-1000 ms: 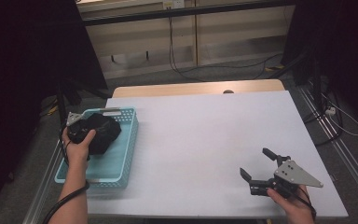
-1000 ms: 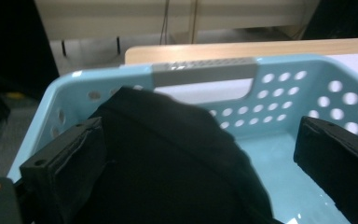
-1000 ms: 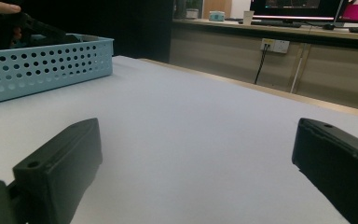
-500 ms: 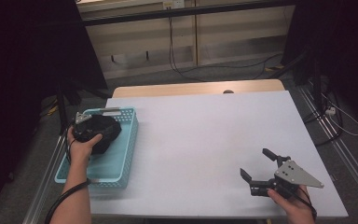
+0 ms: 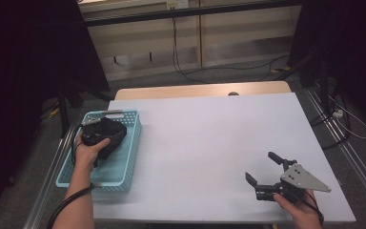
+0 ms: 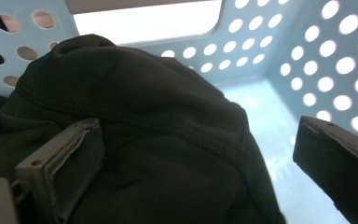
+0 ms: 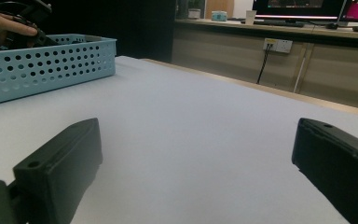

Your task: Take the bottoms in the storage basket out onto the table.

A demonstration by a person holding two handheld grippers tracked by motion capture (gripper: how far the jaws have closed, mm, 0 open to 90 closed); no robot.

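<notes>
One dark garment (image 6: 135, 140) lies bunched in the blue perforated basket (image 5: 124, 157), the left gripper (image 6: 191, 172) spread wide over it. The right gripper (image 5: 268, 172) rests spread on the white table (image 5: 205, 138). Cables trail on the floor beyond.

Black cloth (image 6: 135, 140); light-blue perforated basket (image 5: 124, 162); white table (image 5: 209, 143).

Both grippers are black. The right gripper (image 5: 266, 177) carries a grey three-cornered plate (image 5: 306, 178) with dark screws. A black cable (image 5: 66, 208) trails along the bare left forearm (image 5: 78, 205).
</notes>
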